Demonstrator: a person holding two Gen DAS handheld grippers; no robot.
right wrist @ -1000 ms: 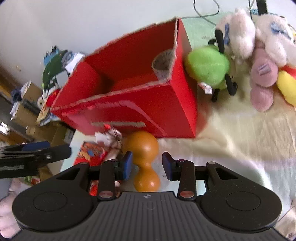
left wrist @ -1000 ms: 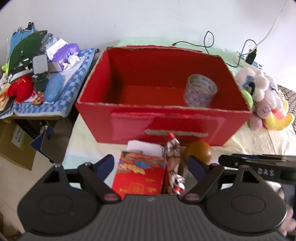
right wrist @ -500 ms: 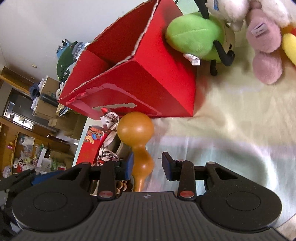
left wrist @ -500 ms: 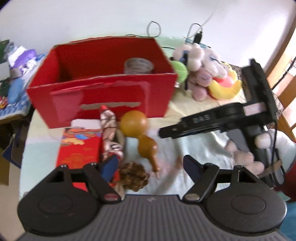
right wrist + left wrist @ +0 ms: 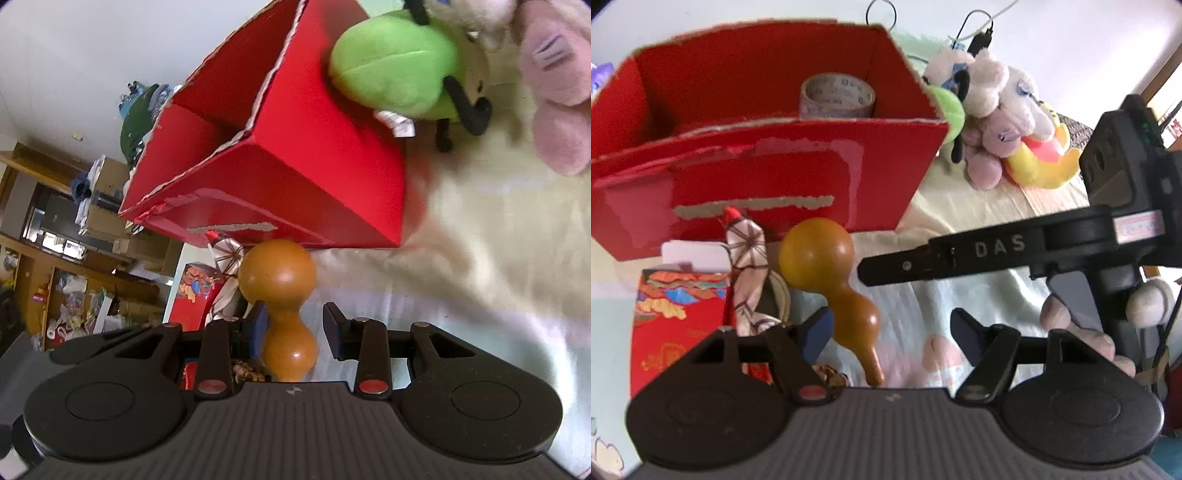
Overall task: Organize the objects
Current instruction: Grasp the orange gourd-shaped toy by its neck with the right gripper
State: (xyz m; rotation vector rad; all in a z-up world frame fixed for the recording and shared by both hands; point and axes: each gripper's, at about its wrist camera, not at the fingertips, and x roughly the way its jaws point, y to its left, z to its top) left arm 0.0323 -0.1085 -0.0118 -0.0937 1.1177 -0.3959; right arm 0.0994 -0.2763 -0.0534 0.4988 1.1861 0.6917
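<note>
An orange-brown gourd (image 5: 831, 280) lies on the pale cloth in front of the open red box (image 5: 764, 177). My right gripper (image 5: 293, 326) is open with its fingers either side of the gourd's (image 5: 282, 299) narrow waist, not closed on it. My left gripper (image 5: 892, 332) is open and empty, just right of the gourd's neck. A tape roll (image 5: 836, 96) sits inside the box. A red packet (image 5: 676, 325), a patterned wrapped bundle (image 5: 746, 266) and a pine cone (image 5: 829, 373) lie left of the gourd.
Plush toys, green (image 5: 395, 74), white and pink (image 5: 1001, 110) and yellow (image 5: 1045, 162), are piled right of the box (image 5: 295, 177). The right gripper's body (image 5: 1015, 247) and the hand holding it cross the left wrist view. Cluttered shelves (image 5: 74, 280) stand far left.
The right gripper has moved forward so the gourd's waist now lies between its fingers. The left gripper has swung right and closer to the gourd, from in front of the red packet.
</note>
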